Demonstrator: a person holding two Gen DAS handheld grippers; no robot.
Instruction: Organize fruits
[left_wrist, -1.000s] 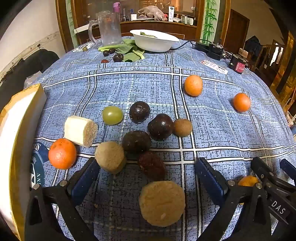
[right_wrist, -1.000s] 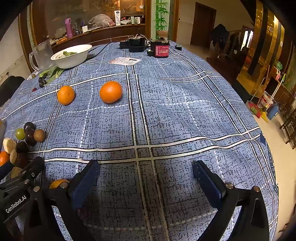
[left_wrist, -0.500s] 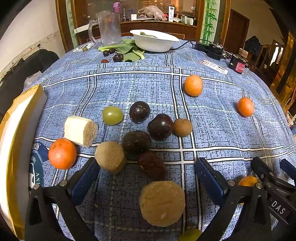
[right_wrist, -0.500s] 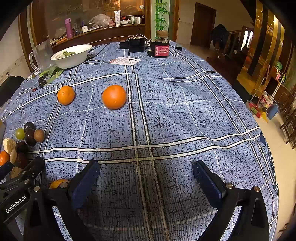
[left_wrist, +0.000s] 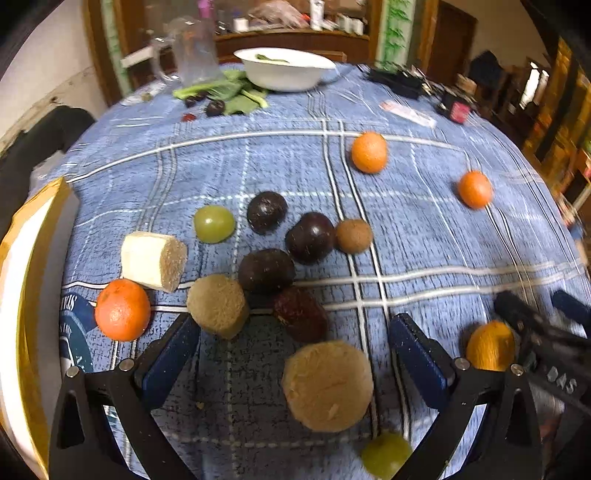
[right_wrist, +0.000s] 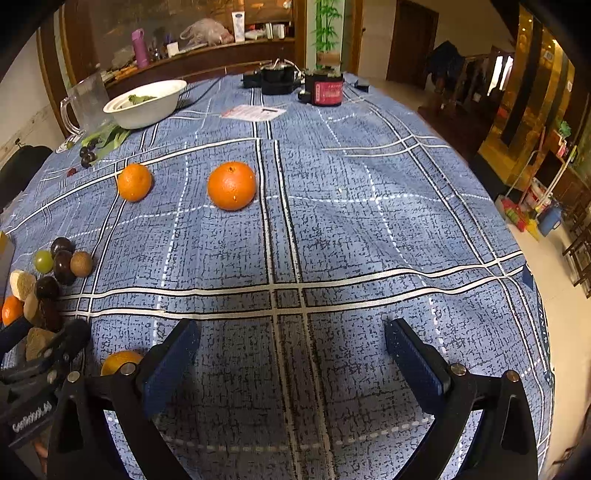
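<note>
Fruits lie in a loose cluster on the worktop (left_wrist: 424, 236) ahead of my left fingers (left_wrist: 295, 354): a green grape (left_wrist: 214, 228), three dark plums (left_wrist: 266, 211), a brown kiwi (left_wrist: 354, 236), a dark red date (left_wrist: 301, 314), and tan cut pieces, one a white-skinned chunk (left_wrist: 153, 260) just left of the group. An orange (left_wrist: 122, 309) sits at the cluster's left edge, near a yellow-rimmed tray (left_wrist: 22, 295). My left fingers are spread wide and hold nothing; a round tan slice (left_wrist: 328, 386) lies between them, touching neither, and a second grape (left_wrist: 386, 459) shows at the bottom of that view. My right fingers (right_wrist: 291, 358) are also spread wide and bare, over plain blue cloth. Two oranges (right_wrist: 231, 185) rest well ahead of them, apart from each other, the smaller one (right_wrist: 135, 182) to the left. Another orange (right_wrist: 120, 361) lies just beside my right gripper's left finger. At the far end stand a white bowl (right_wrist: 146, 105) and a glass jug (right_wrist: 86, 105).
</note>
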